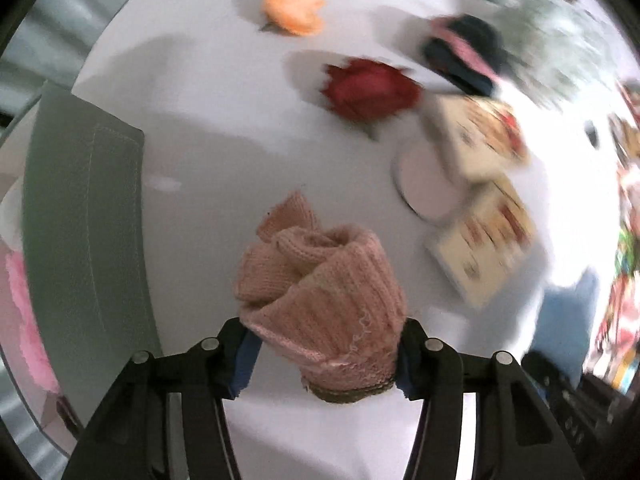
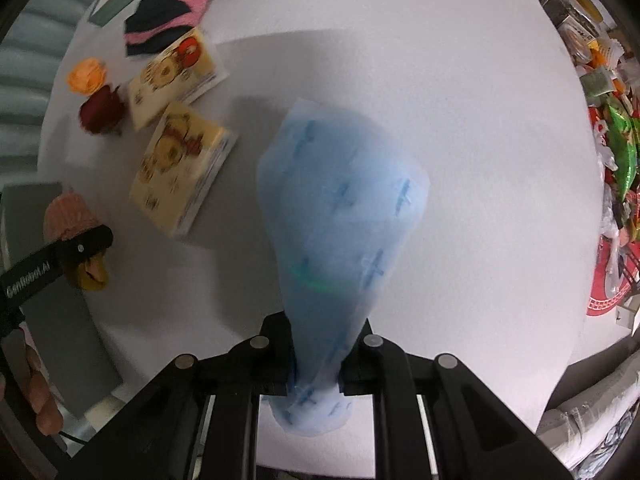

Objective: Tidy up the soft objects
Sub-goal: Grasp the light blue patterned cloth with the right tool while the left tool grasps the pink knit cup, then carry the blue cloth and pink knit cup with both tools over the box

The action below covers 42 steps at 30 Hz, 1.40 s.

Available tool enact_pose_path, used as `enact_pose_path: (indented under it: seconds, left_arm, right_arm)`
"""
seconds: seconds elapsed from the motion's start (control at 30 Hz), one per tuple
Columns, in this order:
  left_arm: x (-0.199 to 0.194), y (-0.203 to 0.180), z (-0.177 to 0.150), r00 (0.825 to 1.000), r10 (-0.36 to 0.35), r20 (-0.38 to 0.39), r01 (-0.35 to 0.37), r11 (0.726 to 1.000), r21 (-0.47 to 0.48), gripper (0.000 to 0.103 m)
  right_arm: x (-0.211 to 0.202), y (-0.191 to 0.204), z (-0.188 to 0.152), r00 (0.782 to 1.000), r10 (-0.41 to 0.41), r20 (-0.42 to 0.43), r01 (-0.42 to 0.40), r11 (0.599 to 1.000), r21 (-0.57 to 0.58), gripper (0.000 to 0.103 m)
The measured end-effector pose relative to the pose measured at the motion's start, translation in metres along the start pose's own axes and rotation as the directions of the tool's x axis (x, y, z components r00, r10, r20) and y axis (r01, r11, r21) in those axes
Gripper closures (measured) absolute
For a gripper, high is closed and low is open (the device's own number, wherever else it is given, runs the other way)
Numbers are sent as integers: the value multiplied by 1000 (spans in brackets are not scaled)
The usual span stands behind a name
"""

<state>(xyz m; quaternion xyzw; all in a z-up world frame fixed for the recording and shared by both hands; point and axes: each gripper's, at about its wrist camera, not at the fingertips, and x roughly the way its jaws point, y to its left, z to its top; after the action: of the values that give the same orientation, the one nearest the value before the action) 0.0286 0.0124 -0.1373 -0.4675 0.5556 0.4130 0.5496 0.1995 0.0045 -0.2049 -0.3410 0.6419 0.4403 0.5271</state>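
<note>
The white surface (image 2: pixel 460 128) curved away in a rounded rim at the right and near side of the right wrist view, with a crowd of bright packets (image 2: pixel 612 140) beyond that rim. Its whole middle and right lay bare, a broad smooth stretch. The left side was crowded: two cream tissue packs (image 2: pixel 180 164) printed with a cartoon bear lay close together, a red fabric rose (image 2: pixel 100 110) and an orange one (image 2: pixel 86 74) touched each other beside them, and a dark sock with pink trim (image 2: pixel 164 24) sat farther back.

The right tool (image 2: pixel 316 364) was clenched on a pale blue cloth (image 2: pixel 340 208), thin, soft and marked with small darker blue crosses. The cloth was pinched narrow at the fingers and flared wide ahead of them over the bare middle; whether it touched the surface could not be told.

The left tool (image 1: pixel 324 356) gripped a pink knitted sock bundle (image 1: pixel 320 280), ribbed, chunky and rolled on itself, with an olive band at the clamped end. It was above the surface (image 1: pixel 224 128), just beside the stitched edge of a grey-green fabric bin (image 1: pixel 80 208), whose wall stood at the left. A fluffy pink item (image 1: pixel 24 320) showed past that wall. Ahead of the bundle the surface was bare up to the red rose (image 1: pixel 368 90), with a round white disc (image 1: pixel 424 188) partly under the tissue packs (image 1: pixel 484 236) to the right.
</note>
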Motion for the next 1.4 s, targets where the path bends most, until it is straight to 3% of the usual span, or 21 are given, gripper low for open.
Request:
enact_pose_path:
  seconds: [0.3,0.47,0.73,0.87,1.13,1.4]
  left_arm:
    - [-44,-24,-92,996,-94,-10,94,964,249,47]
    - [-88,-4,-111,994,-110,18,101,953,285,47]
    - [-120,54,-99,984,-121,133,101,984,147,47]
    - [-140,89,-96,971,-97,218,83,994,72,47]
    - [-168,169,-107,945,33,324,5,993,-116,47]
    - [-171,219,-120,935,95,341,-7,968,-251,47]
  right_arm:
    - [-22,43,-38,999,-18,28,21,991,-130,88]
    - [-32,70,-51,1000,1,27,4,987,-162,88]
    - [-61,97,-59,998,4,68,12,972,-235,88]
    - [-73,137,-57,994,8,105,24,953,-302,88]
    - [-110,228,-61,982,78,172,17,869,-494,87]
    - [-112,309,-73,980,132,149,-6,768,-641,87]
